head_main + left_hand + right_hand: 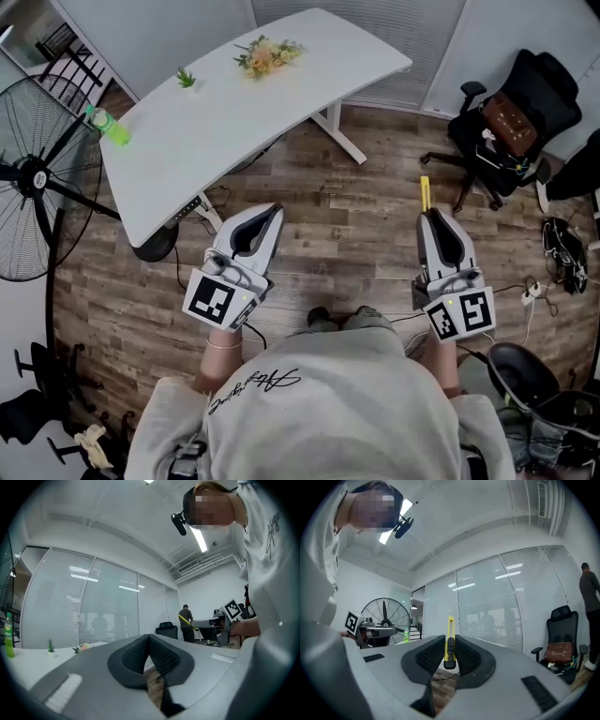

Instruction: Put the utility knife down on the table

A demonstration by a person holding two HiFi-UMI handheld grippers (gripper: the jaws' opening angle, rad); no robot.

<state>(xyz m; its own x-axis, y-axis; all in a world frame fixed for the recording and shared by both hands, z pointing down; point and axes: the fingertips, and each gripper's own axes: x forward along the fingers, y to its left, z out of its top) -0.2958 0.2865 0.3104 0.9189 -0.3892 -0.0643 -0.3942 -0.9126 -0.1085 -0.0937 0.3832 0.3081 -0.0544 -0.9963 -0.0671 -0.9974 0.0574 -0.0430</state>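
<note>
A yellow utility knife (450, 637) with a black slider stands between the pads of my right gripper (449, 654), which is shut on it. In the head view its yellow tip (425, 193) sticks out past the right gripper (437, 217), over the wooden floor. My left gripper (267, 214) is shut with nothing in it; its pads (140, 656) meet at the tips. The white table (253, 103) lies ahead and to the left of both grippers, with its near edge a short way beyond the left one.
On the table are a green bottle (111, 127), a small potted plant (186, 79) and a bunch of flowers (266, 54). A standing fan (42, 178) is at the left. A black office chair (511, 122) with a bag stands at the right. Cables lie on the floor.
</note>
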